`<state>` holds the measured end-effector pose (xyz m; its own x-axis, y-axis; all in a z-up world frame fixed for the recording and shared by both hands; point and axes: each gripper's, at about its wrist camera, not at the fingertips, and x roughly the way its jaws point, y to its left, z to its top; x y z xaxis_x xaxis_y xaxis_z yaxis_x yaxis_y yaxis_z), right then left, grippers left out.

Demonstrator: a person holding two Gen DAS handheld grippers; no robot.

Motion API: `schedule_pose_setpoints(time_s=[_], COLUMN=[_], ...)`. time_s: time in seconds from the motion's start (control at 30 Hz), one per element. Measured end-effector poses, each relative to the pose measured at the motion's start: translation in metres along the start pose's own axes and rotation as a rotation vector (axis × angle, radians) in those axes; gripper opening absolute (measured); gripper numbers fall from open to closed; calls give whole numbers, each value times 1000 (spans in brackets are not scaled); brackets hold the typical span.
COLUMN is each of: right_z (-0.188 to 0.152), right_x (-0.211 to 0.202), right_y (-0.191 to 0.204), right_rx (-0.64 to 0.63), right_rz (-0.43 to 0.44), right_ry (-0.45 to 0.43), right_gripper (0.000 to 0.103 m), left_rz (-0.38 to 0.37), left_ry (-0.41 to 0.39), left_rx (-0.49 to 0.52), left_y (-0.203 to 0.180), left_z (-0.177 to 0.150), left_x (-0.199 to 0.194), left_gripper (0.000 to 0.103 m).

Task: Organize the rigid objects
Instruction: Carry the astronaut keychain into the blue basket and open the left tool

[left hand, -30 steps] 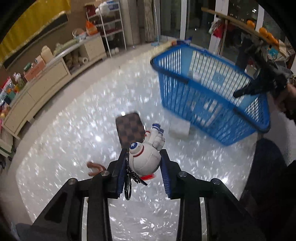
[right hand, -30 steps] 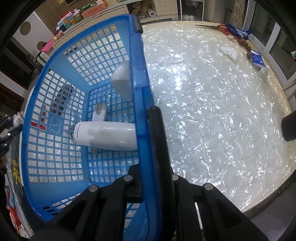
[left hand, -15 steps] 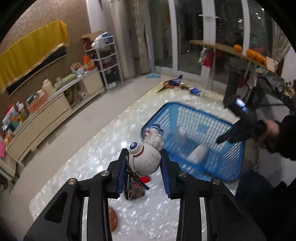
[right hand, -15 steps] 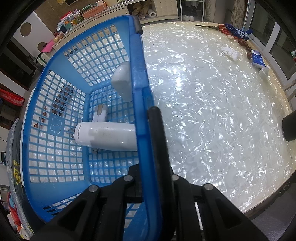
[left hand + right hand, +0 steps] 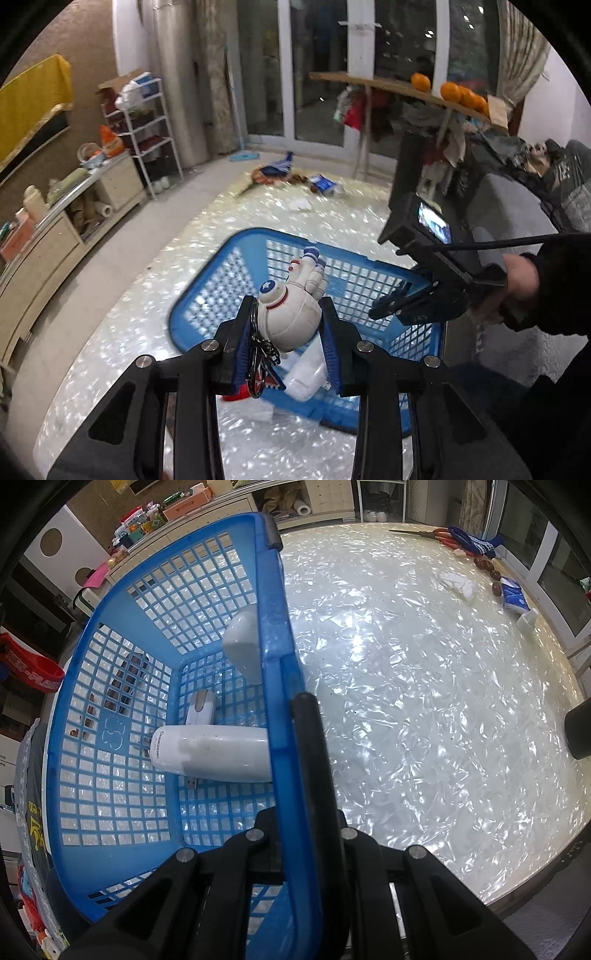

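Note:
My left gripper (image 5: pixel 286 325) is shut on a white astronaut keychain figure (image 5: pixel 291 314) and holds it in the air above the near side of the blue plastic basket (image 5: pixel 221 291). My right gripper (image 5: pixel 295 716) is shut on the basket's rim (image 5: pixel 275 635); it also shows in the left wrist view (image 5: pixel 384 306) at the basket's right edge. In the basket lie a white cylindrical device (image 5: pixel 210 753), a white mouse (image 5: pixel 201 709) and a pale rounded object (image 5: pixel 242 642). A checkered wallet (image 5: pixel 123 686) shows through the basket's far wall, outside it.
The basket stands on a shiny pearl-patterned table (image 5: pixel 424 701). At the table's far end lie a tissue pack (image 5: pixel 513 598), scissors (image 5: pixel 439 535) and small brown items (image 5: pixel 487 566). A low cabinet (image 5: pixel 48 236) and a shelf rack (image 5: pixel 147 125) stand to the left.
My left gripper has risen and moved right with the astronaut, from above the wallet to above the basket. My right gripper has kept its hold on the basket rim.

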<state>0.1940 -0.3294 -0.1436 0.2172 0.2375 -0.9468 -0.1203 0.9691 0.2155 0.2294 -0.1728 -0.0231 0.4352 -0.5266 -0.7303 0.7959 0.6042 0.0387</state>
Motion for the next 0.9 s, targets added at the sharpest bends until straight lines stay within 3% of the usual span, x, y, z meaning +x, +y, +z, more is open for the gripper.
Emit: schedule_pose_setpoints(time_s=[0.1,0.43,0.9], right_z=[0,-1,2], right_x=[0,-1,-2], right_y=[-1,-3,-7], right_rx=[3,9,18], right_rz=[5,15,26], right_ry=[-3,-8,-16], right_gripper=[11,11,11], left_rz=[-33,-42,-21], left_ry=[45,246,379], left_rx=[17,66,74], left_y=[-10,-23,-22], left_z=[0,-32,-39], left_x=[27,103,137], left_gripper=[37,36,36])
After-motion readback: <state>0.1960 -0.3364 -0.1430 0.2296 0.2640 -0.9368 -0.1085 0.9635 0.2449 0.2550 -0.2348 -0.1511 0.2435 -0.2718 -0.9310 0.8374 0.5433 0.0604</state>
